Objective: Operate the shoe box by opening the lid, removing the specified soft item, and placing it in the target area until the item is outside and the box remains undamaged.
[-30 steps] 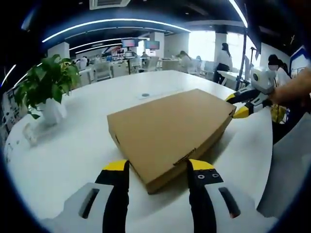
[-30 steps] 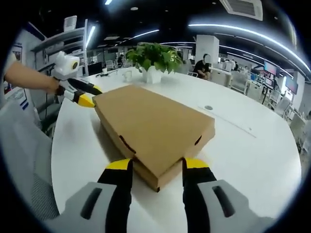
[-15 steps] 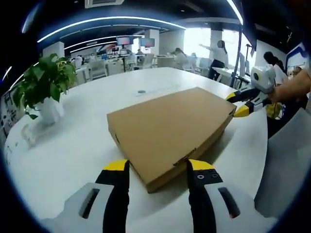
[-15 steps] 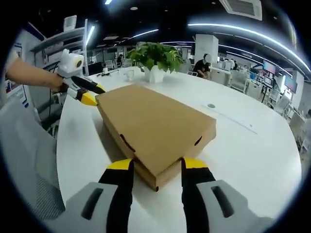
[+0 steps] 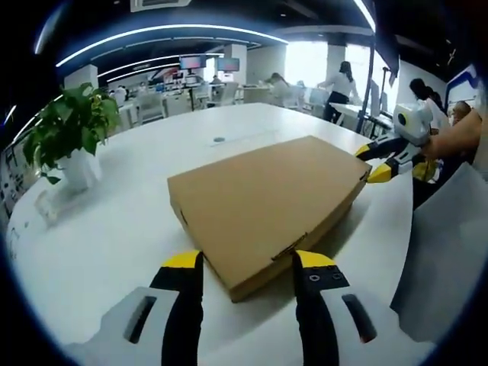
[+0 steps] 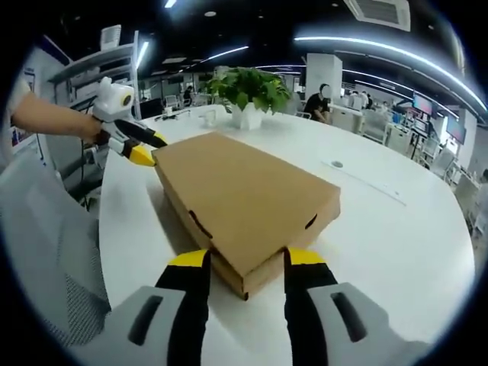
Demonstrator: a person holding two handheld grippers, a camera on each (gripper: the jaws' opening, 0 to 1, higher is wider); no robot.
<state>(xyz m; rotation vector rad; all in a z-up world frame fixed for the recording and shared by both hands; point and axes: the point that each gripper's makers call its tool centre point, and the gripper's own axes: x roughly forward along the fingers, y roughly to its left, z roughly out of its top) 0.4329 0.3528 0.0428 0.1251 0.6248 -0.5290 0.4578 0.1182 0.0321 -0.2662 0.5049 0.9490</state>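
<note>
Shoe box (image 5: 267, 206) on table (image 5: 114, 244) (plant (image 5: 72, 130) behind).

I see the shoe box (image 5: 267, 210) (image 6: 244, 200): flat brown cardboard, lid closed, lying level on the white table, one corner pointing toward 6 o'clock.

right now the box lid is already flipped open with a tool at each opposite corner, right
Not quite: the lid is closed, lying flat on the cardboard box, as the left gripper view shows. The rest holds: the left tool and right tool each straddle an opposite corner.
</note>
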